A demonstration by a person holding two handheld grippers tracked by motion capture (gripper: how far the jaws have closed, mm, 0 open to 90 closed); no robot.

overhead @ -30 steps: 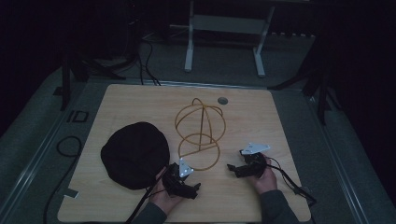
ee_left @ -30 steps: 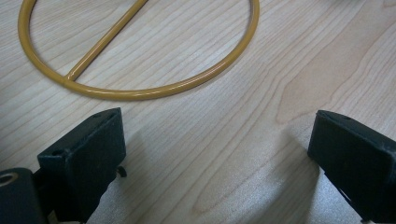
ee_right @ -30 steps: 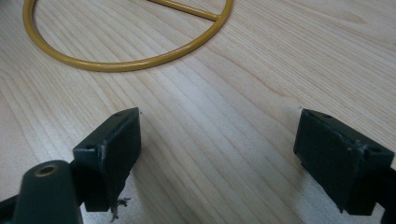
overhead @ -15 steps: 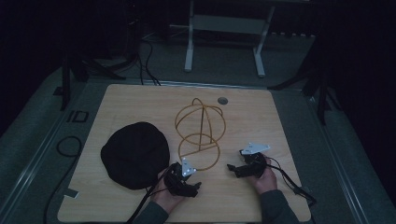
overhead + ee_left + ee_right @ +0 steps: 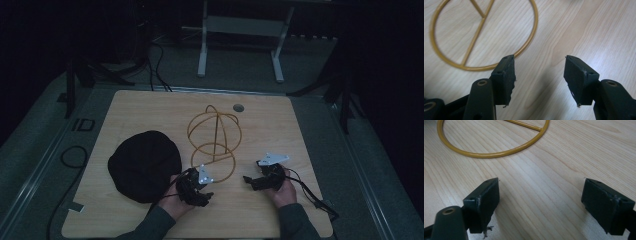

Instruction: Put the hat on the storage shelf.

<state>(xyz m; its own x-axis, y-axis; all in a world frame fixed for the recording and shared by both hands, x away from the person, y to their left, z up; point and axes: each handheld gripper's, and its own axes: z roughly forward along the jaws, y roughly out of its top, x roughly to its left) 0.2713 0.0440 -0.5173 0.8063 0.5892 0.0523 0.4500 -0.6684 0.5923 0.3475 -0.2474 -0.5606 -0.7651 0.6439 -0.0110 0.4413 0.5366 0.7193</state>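
Both hands rest low just near of the one gold wire hat stand (image 5: 215,137): left claw (image 5: 539,75) half-spread after closing on nothing, right claw (image 5: 541,202) spread wide, one black hat (image 5: 144,165) left of it.

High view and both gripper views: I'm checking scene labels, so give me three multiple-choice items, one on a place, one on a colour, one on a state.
1. Where does the black hat lie?
A. left of the wire stand
B. right of it
C. on top of it

2. What colour is the wire stand?
A. silver
B. gold
C. red

3. What is between the left gripper jaws?
A. the hat
B. the ring
C. nothing

Answers: 1 A, the high view shows it left; 2 B, gold wire; 3 C, bare table shows in the gap.
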